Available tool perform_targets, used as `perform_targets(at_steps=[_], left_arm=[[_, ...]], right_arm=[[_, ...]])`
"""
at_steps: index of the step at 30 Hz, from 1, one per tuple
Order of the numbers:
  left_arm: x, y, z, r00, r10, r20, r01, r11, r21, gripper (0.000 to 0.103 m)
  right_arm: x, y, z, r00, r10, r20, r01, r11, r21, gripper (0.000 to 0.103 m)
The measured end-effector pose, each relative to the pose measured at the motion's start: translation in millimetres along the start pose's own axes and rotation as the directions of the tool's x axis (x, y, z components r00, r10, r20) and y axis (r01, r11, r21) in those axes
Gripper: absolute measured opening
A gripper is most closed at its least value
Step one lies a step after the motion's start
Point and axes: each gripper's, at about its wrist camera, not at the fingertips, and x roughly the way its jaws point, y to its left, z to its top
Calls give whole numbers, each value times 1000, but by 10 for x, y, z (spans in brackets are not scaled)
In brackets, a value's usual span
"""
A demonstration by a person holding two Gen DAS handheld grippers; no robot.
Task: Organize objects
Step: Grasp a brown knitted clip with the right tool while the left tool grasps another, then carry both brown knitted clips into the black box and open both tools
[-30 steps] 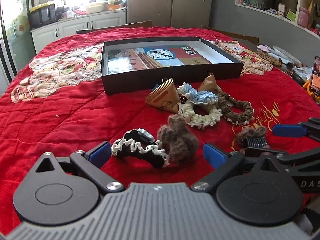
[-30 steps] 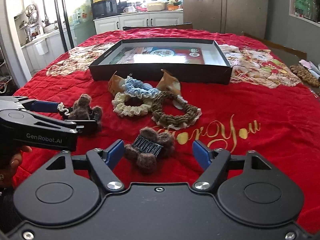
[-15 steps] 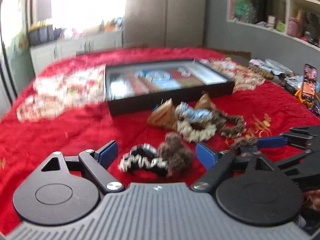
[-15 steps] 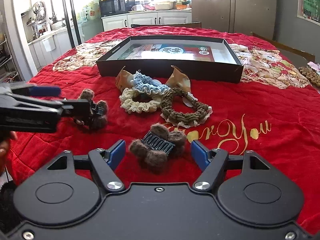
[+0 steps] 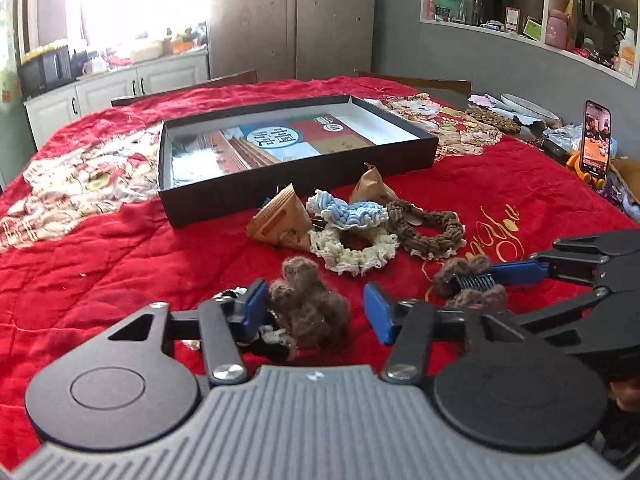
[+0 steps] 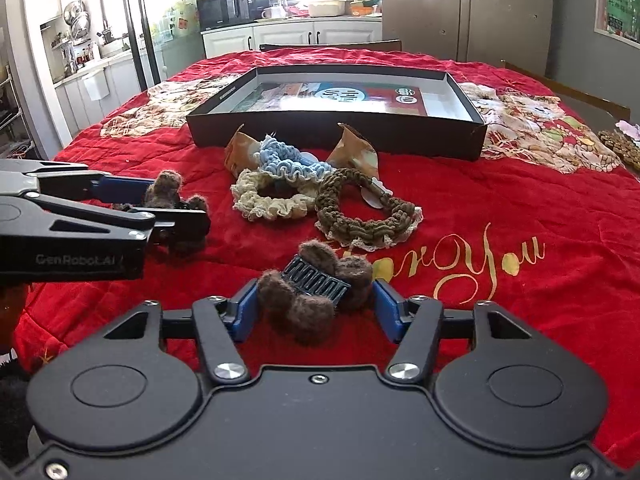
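My left gripper (image 5: 316,308) is open around a fuzzy brown hair clip (image 5: 310,310) on the red quilt; a black-and-white scrunchie (image 5: 272,340) lies partly hidden behind its left finger. My right gripper (image 6: 316,308) is open around a second fuzzy brown clip with a dark comb (image 6: 314,290), jaws close on both sides. A black shallow box (image 5: 288,148) with a printed sheet inside lies beyond. In front of it lie a blue scrunchie (image 5: 352,210), a cream scrunchie (image 5: 352,250), a brown braided band (image 5: 432,228) and two brown paper packets (image 5: 280,224).
The red quilt (image 6: 520,208) covers the whole table. A phone on a stand (image 5: 596,140) and clutter sit at the right edge. Kitchen cabinets (image 6: 312,34) and chair backs stand beyond the far edge.
Both grippers have moved forward and lower over their brown clips, and both jaws have narrowed. The left gripper shifted so the scrunchie now lies behind its left finger.
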Motion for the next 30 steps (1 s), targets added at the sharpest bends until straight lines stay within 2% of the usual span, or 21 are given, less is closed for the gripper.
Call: perform_targets(at_steps=[2,6,9,20,27,30], left_arm=[[36,10,-3,1000,-7,-17,7,1000,-11,43],[81,74,-20,999,-24,-27,22,998,-60,37],[74,114,-6,999,-33,-22,31,996,-82,34],[20,177,124,999,-48,8,48,995,-89,34],[50,303,419,996,-53,65,59,993,-98,34],[111,350,572,996,-31,89,39,996,-85,34]], right_arm=[[3,-6,0,1000,1,2,-1,1000,-2,50],[-3,-27,0,1000,4,13,-5,1000,4,42],[-15,-50,9,1000,12,23,-12,1000,10,40],[-141,-94,196,996,27,91,-26,1000,-12,39],[-138,-211,567,985,-11,174,14,1000,-13,39],[-73,-284,792,978,-32,206,35,999,-9,39]])
